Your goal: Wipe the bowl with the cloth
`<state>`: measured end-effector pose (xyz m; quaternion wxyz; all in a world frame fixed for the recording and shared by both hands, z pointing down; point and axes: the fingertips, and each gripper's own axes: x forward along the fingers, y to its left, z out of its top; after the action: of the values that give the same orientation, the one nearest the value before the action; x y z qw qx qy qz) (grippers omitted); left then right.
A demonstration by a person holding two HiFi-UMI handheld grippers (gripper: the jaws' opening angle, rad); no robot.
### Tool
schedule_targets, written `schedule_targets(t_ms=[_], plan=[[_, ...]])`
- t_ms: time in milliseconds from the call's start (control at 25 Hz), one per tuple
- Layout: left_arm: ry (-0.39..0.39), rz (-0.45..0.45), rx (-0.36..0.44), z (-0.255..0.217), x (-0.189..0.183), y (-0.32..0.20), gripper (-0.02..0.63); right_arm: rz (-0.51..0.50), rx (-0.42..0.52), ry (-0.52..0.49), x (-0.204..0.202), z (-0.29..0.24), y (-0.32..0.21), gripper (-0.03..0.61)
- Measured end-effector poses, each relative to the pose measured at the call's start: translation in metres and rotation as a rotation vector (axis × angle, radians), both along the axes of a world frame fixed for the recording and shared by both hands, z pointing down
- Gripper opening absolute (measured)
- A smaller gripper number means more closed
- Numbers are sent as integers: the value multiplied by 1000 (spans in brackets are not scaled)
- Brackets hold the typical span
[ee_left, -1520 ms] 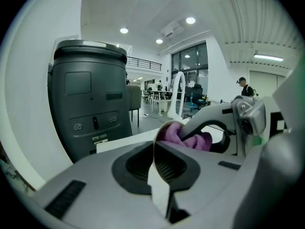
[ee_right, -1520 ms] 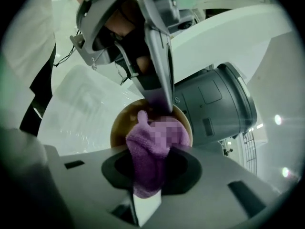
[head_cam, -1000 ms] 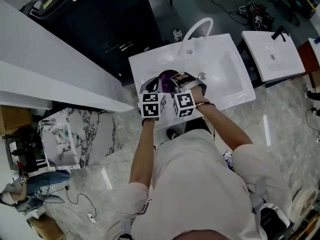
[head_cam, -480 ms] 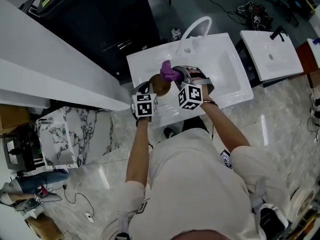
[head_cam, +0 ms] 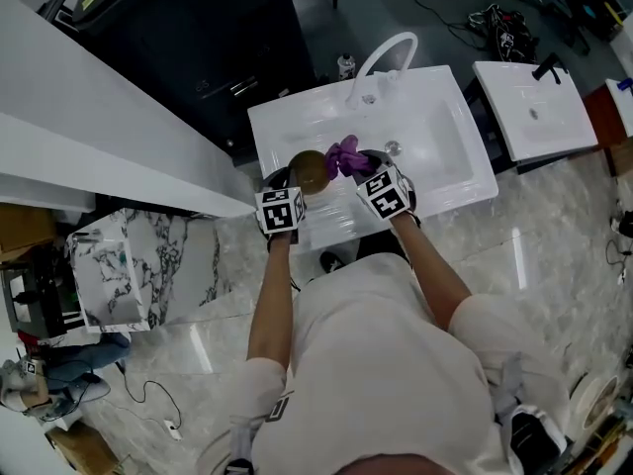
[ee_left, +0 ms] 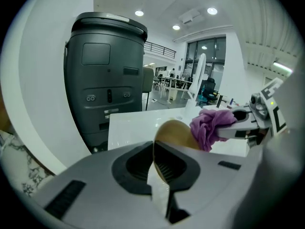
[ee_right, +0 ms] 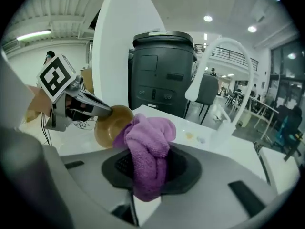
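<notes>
A tan wooden bowl (head_cam: pixel 309 171) hangs tilted over the front left of the white sink (head_cam: pixel 435 117). My left gripper (head_cam: pixel 294 190) is shut on its rim; in the left gripper view the thin bowl (ee_left: pixel 174 131) edge sits pinched between the jaws. My right gripper (head_cam: pixel 364 166) is shut on a bunched purple cloth (head_cam: pixel 344 155). The cloth (ee_right: pixel 148 149) fills the right jaws and presses against the bowl (ee_right: pixel 108 126) on its side. The left gripper (ee_right: pixel 86 106) reaches the bowl from the left in the right gripper view.
A curved white faucet (head_cam: pixel 382 59) rises at the sink's back, with the drain (head_cam: pixel 393 148) in the basin. A dark cabinet (ee_left: pixel 107 75) stands behind the sink. A second white basin (head_cam: pixel 539 107) sits to the right. A long white counter (head_cam: pixel 99 137) runs at the left.
Both grippers have drawn towards the sink's front edge and sunk a little. The right gripper has rolled, and the cloth has swept from over the bowl to its right side.
</notes>
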<state>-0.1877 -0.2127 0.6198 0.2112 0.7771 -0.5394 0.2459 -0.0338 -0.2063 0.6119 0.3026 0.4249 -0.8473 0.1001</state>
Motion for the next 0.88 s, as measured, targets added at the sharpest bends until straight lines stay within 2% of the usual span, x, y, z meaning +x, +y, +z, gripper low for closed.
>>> schedule_targets(t_ms=[120, 240, 480, 600, 720, 880], plan=[[23, -19, -22, 7, -7, 3, 17, 44, -36, -3, 10, 19, 5, 92], [39, -38, -64, 18, -12, 5, 18, 81, -67, 38, 21, 28, 11, 92], [98, -24, -317, 69, 4, 14, 18, 88, -109, 38, 20, 42, 27, 92], [129, -42, -400, 90, 8, 17, 20, 76, -114, 50, 18, 43, 32, 92], [148, -62, -448, 100, 9, 16, 21, 90, -119, 48, 24, 43, 32, 92], [156, -70, -448, 100, 5, 15, 37, 97, -121, 39, 28, 41, 31, 92]])
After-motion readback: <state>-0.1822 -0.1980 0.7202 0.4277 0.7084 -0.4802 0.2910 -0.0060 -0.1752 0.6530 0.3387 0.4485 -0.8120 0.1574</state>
